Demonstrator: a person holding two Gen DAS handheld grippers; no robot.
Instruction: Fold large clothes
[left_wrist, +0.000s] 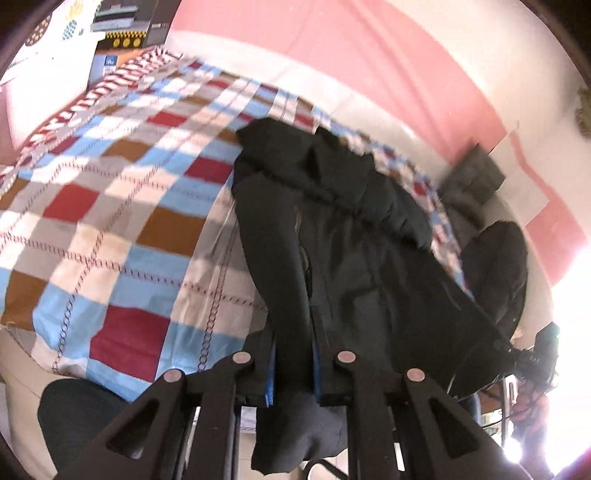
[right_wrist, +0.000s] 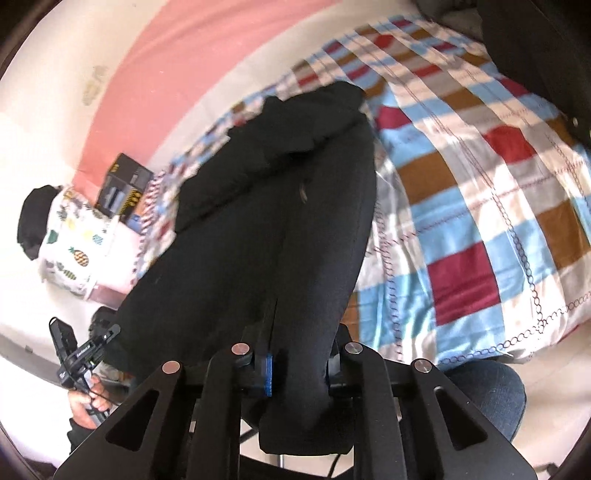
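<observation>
A large black padded jacket (left_wrist: 351, 229) hangs stretched from both grippers down onto a bed with a checkered quilt (left_wrist: 110, 192). My left gripper (left_wrist: 293, 384) is shut on one edge of the jacket, with cloth bunched between the fingers. My right gripper (right_wrist: 299, 373) is shut on another edge of the same jacket (right_wrist: 266, 221). The jacket's far end rests on the quilt (right_wrist: 480, 184) near the wall. The other hand-held gripper (right_wrist: 79, 354) shows at the lower left of the right wrist view.
A pink and white wall (left_wrist: 351, 48) runs behind the bed. A pineapple-print pillow (right_wrist: 74, 236) and a dark box (right_wrist: 123, 184) lie at one end of the bed. A grey folded item (left_wrist: 472, 181) sits by the wall. The person's jeans-clad knee (right_wrist: 487, 398) is near.
</observation>
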